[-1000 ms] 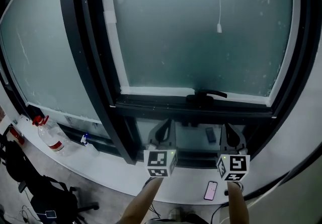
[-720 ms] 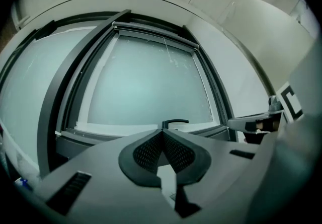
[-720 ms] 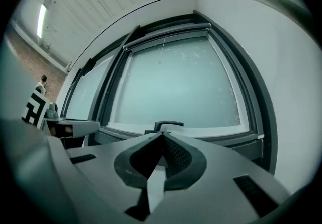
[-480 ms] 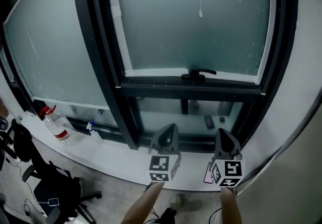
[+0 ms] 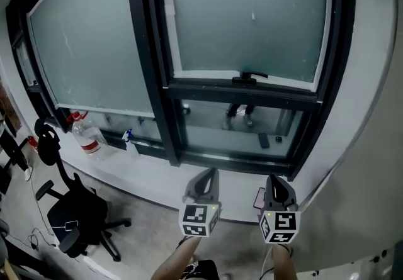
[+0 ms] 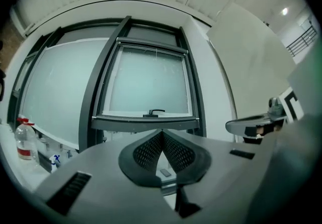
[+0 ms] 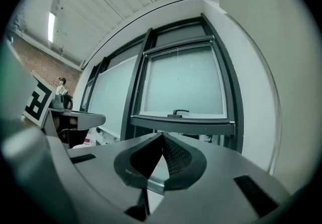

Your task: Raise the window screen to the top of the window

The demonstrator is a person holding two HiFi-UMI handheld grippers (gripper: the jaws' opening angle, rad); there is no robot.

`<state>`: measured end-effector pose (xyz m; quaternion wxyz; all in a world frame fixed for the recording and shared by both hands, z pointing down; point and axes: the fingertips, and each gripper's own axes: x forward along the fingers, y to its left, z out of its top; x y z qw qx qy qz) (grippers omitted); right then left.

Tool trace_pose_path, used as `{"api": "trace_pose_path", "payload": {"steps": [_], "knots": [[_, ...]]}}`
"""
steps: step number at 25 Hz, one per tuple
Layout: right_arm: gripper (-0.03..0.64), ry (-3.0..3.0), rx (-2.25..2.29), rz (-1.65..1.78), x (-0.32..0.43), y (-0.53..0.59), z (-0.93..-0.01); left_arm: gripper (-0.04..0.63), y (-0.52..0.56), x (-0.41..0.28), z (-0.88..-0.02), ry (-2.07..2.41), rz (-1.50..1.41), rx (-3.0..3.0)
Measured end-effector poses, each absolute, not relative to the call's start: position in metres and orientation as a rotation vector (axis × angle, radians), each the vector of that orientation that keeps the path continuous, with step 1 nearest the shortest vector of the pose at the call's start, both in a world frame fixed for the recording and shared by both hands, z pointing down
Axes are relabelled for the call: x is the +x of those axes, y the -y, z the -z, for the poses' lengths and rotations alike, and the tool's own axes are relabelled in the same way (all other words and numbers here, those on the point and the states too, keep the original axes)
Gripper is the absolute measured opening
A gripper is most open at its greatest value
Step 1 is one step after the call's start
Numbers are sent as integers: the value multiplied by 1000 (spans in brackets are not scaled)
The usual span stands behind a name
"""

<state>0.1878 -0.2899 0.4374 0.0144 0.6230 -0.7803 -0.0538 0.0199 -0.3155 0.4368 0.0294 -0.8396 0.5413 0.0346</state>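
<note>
The window screen [image 5: 249, 17] is a frosted panel with a white border inside a dark frame, and its bottom rail sits partway up the window. A black handle [image 5: 250, 77] lies on that rail; it also shows in the left gripper view as the handle [image 6: 153, 113] and in the right gripper view as the handle [image 7: 180, 113]. My left gripper [image 5: 209, 174] and right gripper [image 5: 274, 180] hang side by side over the sill, well short of the window. Both are shut with nothing between the jaws. They point level at the handle.
A white sill [image 5: 145, 175] runs under the window. On it stand a red-capped water bottle [image 5: 87, 136] and a small spray bottle [image 5: 129, 140], and a phone [image 5: 259, 197] lies beside my right gripper. An office chair [image 5: 72, 209] stands at lower left.
Both grippers have drawn back from under the window rail and sunk a little, staying shut. The window now sits farther off, and more of the sill and floor shows.
</note>
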Motion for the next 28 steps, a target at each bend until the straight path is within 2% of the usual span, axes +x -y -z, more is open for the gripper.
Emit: {"api": "trace_pose_path", "payload": {"steps": [8,20,28], "knots": [[8,2405,1966,98,199,259,-444,3,285,39,-428,-1609,-127,-2631],[8,2455,1870,98,105,168,-452,3,172,-63,-432,-1715,-199,-2597],[8,2431,1984,155,59,14,-441,3,23,-100,-438,-1613,-219,-2655]]}}
